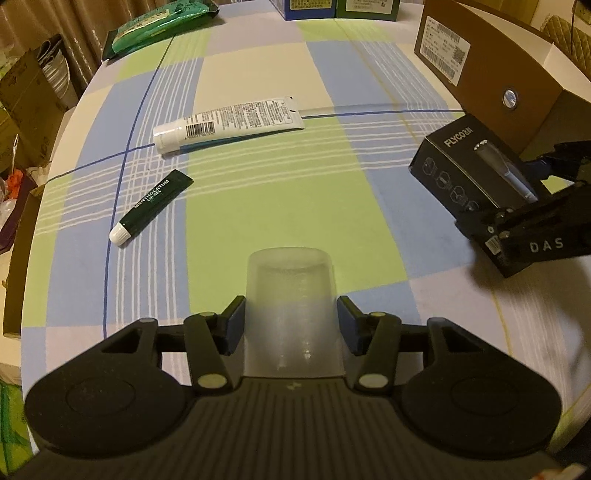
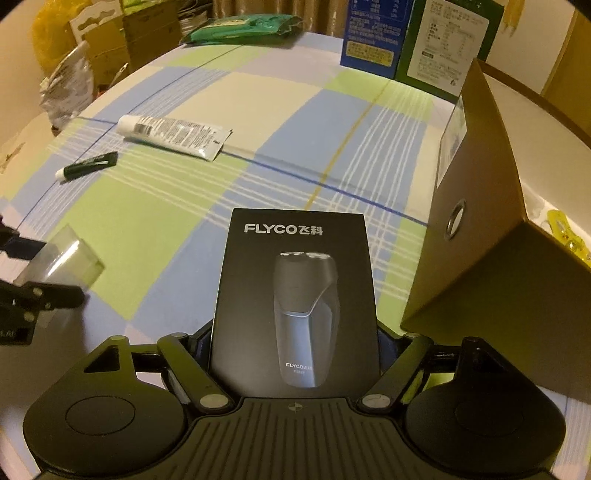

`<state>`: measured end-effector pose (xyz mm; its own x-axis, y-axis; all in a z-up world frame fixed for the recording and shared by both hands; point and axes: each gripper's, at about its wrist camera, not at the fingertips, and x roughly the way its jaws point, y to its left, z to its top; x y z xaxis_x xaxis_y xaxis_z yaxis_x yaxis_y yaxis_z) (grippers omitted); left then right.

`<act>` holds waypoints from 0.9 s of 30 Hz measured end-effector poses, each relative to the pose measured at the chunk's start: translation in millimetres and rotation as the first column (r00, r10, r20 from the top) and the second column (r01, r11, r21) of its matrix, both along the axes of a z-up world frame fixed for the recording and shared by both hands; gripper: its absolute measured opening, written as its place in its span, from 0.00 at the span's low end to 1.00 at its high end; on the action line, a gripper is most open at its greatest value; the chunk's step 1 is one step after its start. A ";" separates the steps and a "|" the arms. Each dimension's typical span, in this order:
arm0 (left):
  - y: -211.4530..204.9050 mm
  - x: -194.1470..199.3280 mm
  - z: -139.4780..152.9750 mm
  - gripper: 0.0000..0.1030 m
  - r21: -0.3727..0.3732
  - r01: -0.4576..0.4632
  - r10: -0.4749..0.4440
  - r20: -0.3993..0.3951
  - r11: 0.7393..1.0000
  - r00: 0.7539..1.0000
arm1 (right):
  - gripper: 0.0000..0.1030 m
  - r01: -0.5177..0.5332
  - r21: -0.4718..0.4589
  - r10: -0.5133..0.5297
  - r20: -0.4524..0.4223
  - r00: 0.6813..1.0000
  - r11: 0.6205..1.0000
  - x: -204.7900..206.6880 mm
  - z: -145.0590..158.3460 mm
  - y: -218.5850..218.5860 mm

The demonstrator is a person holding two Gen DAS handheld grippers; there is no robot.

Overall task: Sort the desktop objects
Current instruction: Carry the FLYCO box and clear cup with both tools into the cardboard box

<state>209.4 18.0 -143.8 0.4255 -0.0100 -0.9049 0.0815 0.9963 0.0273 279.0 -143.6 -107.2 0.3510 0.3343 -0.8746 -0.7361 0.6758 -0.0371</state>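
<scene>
My left gripper (image 1: 291, 321) is shut on a clear plastic cup (image 1: 291, 291), held above the checked tablecloth; the cup also shows in the right wrist view (image 2: 62, 258). My right gripper (image 2: 295, 347) is shut on a black FLYCO shaver box (image 2: 295, 295), seen at the right in the left wrist view (image 1: 469, 173). A white tube (image 1: 229, 123) and a dark green lip gel tube (image 1: 151, 206) lie on the cloth ahead, left of centre; both show in the right wrist view, white tube (image 2: 173, 134), lip gel (image 2: 86, 166).
An open brown storage box (image 1: 491, 74) stands at the right, close beside the shaver box (image 2: 491, 229). A green packet (image 1: 159, 26) and blue and green cartons (image 2: 406, 37) sit at the far edge. Cardboard boxes and bags crowd the floor left of the table.
</scene>
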 end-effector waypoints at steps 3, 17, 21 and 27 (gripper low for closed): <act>-4.8 -2.6 0.6 0.46 0.006 0.009 -0.009 0.000 1.000 1.000 | 0.74 -0.007 0.002 0.007 -0.007 1.000 1.000 -3.7 0.8 -6.4; -40.0 -17.2 6.2 0.46 -0.005 0.067 -0.067 0.002 0.998 0.998 | 0.74 -0.018 0.032 0.020 -0.070 0.997 0.999 -16.6 13.0 -53.5; -49.5 -18.6 14.2 0.46 -0.016 0.074 -0.074 0.021 0.997 0.997 | 0.74 -0.016 0.065 0.021 -0.090 0.996 0.998 -20.5 24.6 -70.9; -67.7 -18.1 35.1 0.46 -0.033 0.094 -0.092 0.073 0.995 0.993 | 0.74 -0.014 0.111 0.021 -0.067 0.997 0.994 -23.6 51.6 -96.7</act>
